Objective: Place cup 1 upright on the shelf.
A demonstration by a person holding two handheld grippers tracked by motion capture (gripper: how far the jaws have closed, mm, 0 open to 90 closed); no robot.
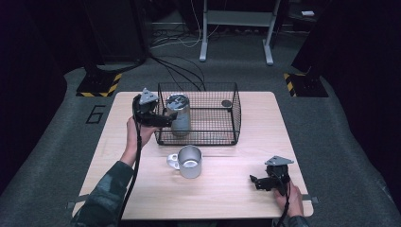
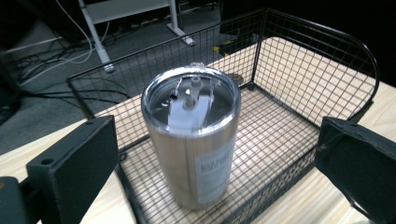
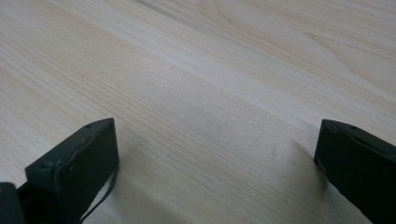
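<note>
While the left gripper (image 2: 210, 163) straddles the lidded steel tumbler (image 2: 194, 140) in the black wire basket (image 2: 327, 70) — fingers open — a skewed closing could topple it; right gripper (image 3: 215, 172) idles open, lower right.

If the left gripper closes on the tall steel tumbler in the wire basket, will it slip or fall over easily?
The tumbler looks smooth and shiny, so the open left gripper may slip on it. It is tall and narrows toward its base, so a high push could probably tip it, though the basket wall might catch it. Steel suggests it is stiff and not fragile.
</note>
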